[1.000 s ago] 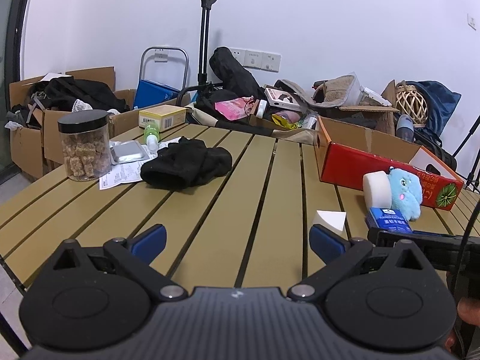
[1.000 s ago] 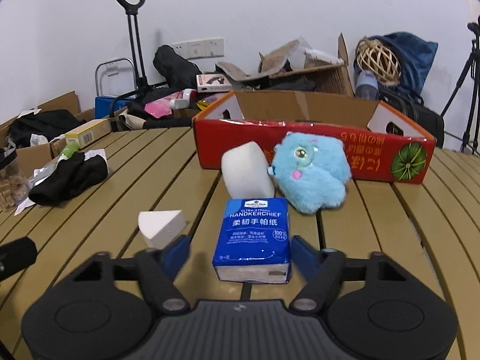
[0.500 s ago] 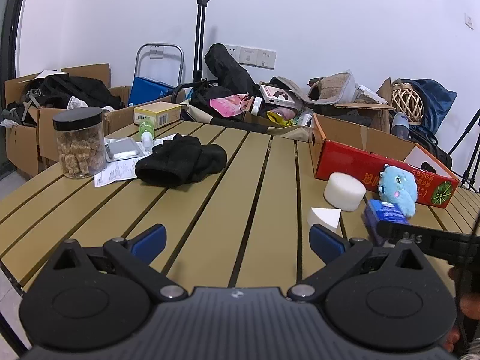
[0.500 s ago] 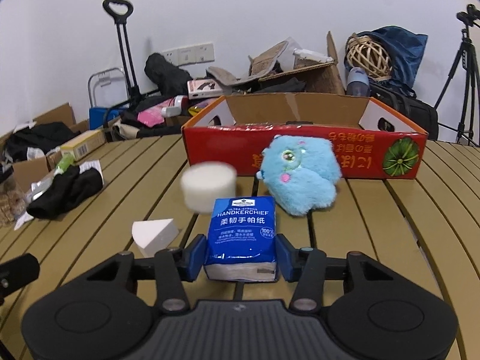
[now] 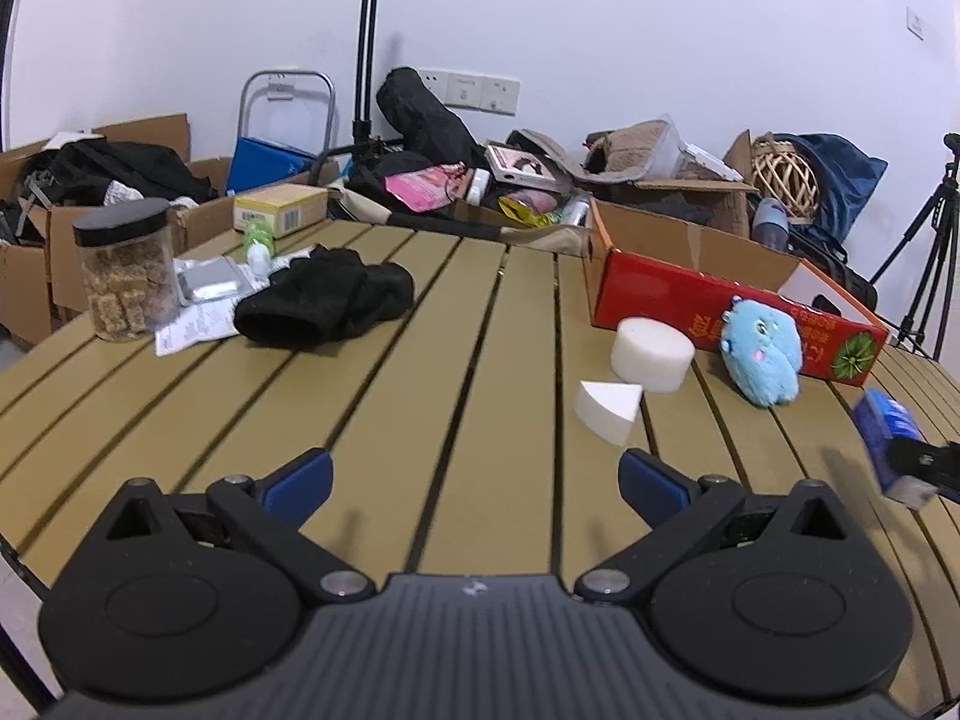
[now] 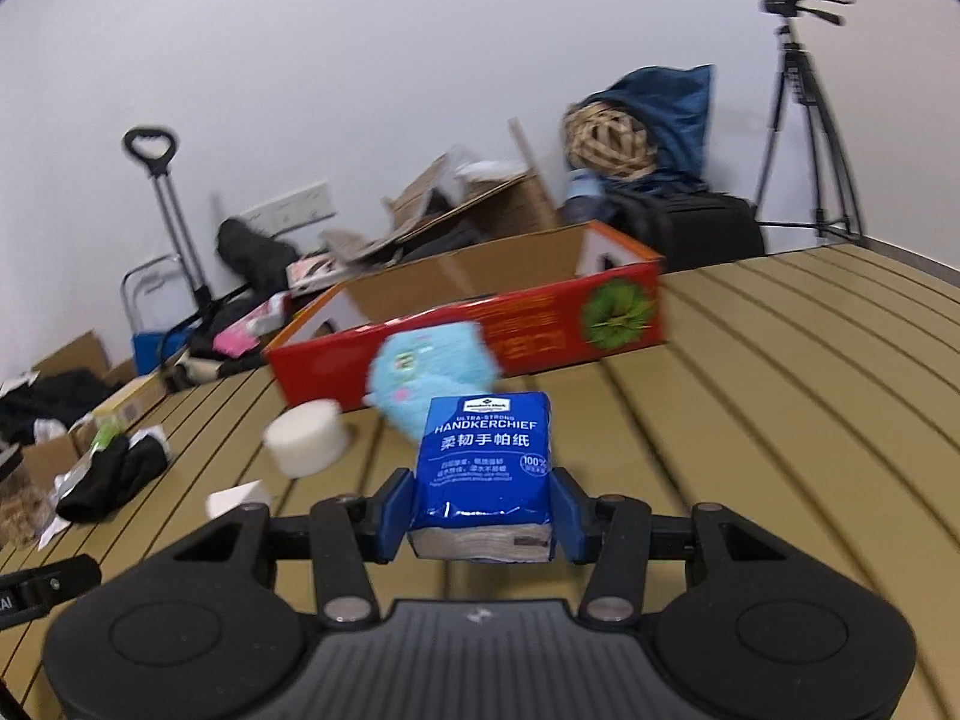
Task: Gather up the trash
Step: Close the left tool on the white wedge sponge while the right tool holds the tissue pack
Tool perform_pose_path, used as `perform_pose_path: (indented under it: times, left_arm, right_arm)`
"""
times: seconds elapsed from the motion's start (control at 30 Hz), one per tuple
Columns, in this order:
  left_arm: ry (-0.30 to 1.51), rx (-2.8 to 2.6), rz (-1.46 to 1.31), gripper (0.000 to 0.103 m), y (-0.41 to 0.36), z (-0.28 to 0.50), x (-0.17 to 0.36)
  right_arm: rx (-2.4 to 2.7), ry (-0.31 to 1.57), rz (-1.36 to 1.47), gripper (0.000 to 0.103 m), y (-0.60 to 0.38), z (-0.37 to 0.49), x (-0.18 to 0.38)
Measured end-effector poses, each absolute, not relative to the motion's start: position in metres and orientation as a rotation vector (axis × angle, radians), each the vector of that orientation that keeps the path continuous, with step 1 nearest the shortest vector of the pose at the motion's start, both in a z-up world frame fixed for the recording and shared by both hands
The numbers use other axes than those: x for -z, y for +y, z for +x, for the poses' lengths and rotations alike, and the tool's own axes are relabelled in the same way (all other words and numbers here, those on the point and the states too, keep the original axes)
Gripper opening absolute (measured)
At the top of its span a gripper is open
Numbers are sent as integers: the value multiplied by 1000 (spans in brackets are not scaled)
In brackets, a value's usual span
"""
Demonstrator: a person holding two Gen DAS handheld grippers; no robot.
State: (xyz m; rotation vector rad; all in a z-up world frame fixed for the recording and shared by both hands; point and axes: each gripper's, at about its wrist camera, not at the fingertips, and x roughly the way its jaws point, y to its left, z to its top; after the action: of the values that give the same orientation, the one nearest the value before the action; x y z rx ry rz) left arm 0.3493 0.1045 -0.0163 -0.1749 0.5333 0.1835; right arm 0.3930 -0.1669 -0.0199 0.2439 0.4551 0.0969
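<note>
Item, far left of my left gripper (image 5: 474, 474): a clear jar (image 5: 127, 271) with a black lid is standing upright, packed with brown cubes. Just beside it a silver foil pouch (image 5: 207, 279) and a printed paper slip (image 5: 195, 327) are lying flat.

Item, ahead and left of that gripper: a black cloth (image 5: 327, 302) is sitting bunched on the slatted table (image 5: 420, 360).

Item, my left gripper: its blue fingers (image 5: 297, 477) are standing wide apart, gripping nothing, only bare slats showing between them.

Item, ahead and right of it: a white foam wedge (image 5: 607, 407) is lying near a white foam cylinder (image 5: 653, 354); behind these a blue plush toy (image 5: 761, 360) is leaning at the red cardboard box (image 5: 690, 294).

Item, my right gripper (image 6: 483, 510): it is clamping a tissue pack (image 6: 485, 468) by its two sides, both blue pads pressing on the wrapper. The pack is a glossy blue packet with white print reading HANDKERCHIEF, slightly dented at the grip, with white tissue layers showing at its near end. It is hanging clear of the table, in front of the plush toy, and is appearing blurred at the right edge of my left camera's view.
</note>
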Motion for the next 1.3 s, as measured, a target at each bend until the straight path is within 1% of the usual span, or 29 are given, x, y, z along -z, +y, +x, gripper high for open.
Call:
perform_pose_path:
  times: [0.2,0.4,0.57,0.7,0.77,0.83,0.97,1.03,1.07,1.1,1.13,1.17,1.23,1.3]
  left_arm:
    - [553,-128,-159,103,86,362,16]
    - [554,-147,-58,103,55,395,19]
    - [597,-148,-56,103,45,426,26]
    - [633,-167,-67,93,43,445,31]
    - [646,-177,-70,85,42,452,34]
    - [657,-177,-75,74,40,458,36]
    - [669,-196,-58,64,36,466,39]
    - [679,-200,-66,55,36,470,41]
    - [678,-205,-67,54,36,471,41]
    - [676,-206,-68,47,36,472,41]
    - [677,-205,-72,43,36,473,40]
    - [672,-202,-73,36,36,473,40]
    - [669,-193,-85,32,37,473,38]
    - [654,-192,-94,32,38,470,36]
  right_arm:
    - [-43,431,282,47,-210,382,24]
    - [-36,404,317,47,-233,383,23]
    - [-34,372,313,47,-242,383,22]
    - [-31,359,305,47,-248,384,22]
    - [-31,358,314,47,-252,385,23]
    - [-28,362,320,47,-255,386,24]
    - [-33,360,327,47,-256,386,25]
    - [-36,355,320,47,-256,386,25]
    - [-38,352,317,47,-255,386,25]
    - [-39,350,316,47,-254,386,25]
    - [-43,349,316,47,-254,386,25]
    - [-46,349,317,47,-254,385,25]
    - [-51,348,316,47,-254,385,25]
    - [-57,345,313,47,-254,385,24]
